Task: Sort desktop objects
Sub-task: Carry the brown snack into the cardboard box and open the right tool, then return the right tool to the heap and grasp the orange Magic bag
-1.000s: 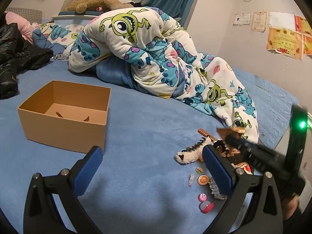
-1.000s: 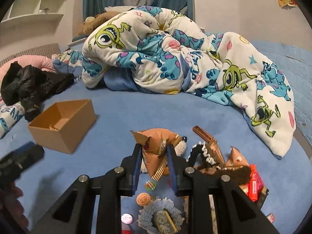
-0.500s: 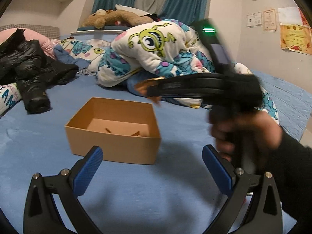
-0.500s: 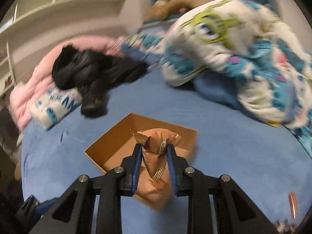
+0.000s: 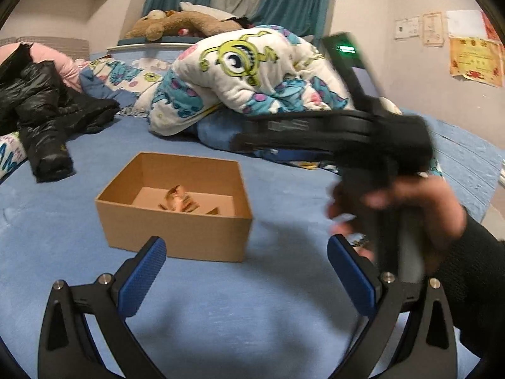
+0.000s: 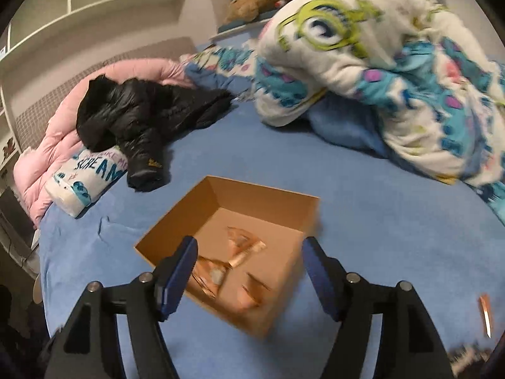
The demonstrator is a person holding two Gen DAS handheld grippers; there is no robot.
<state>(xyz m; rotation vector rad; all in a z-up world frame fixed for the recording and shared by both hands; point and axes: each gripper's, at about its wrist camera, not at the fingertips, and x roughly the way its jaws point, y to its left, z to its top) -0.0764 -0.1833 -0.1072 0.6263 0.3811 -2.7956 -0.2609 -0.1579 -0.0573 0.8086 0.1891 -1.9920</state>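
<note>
Left wrist view: the left tongs [image 5: 246,276] stand wide apart with nothing between them, hovering over the blue bed [image 5: 221,322] just short of the cardboard box [image 5: 176,211]. Orange snack packets [image 5: 178,202] lie on the box floor. The right tongs [image 5: 315,132] reach in from the right, blurred, held by a hand [image 5: 410,208] in a dark sleeve.

Right wrist view: the right tongs [image 6: 249,274] are opening above the box [image 6: 268,199] — nothing is pinched between the pads, and a tan packet [image 6: 244,246] sits inside below them, with others beside it. One small item [image 6: 484,314] lies loose on the bed at right.

The risk, as I judge it: the tongs hang near the box's front corner, so a swing back toward the remaining clutter could clip the light box and shove or tip it on the soft bedding — spilling what is sorted.
</note>
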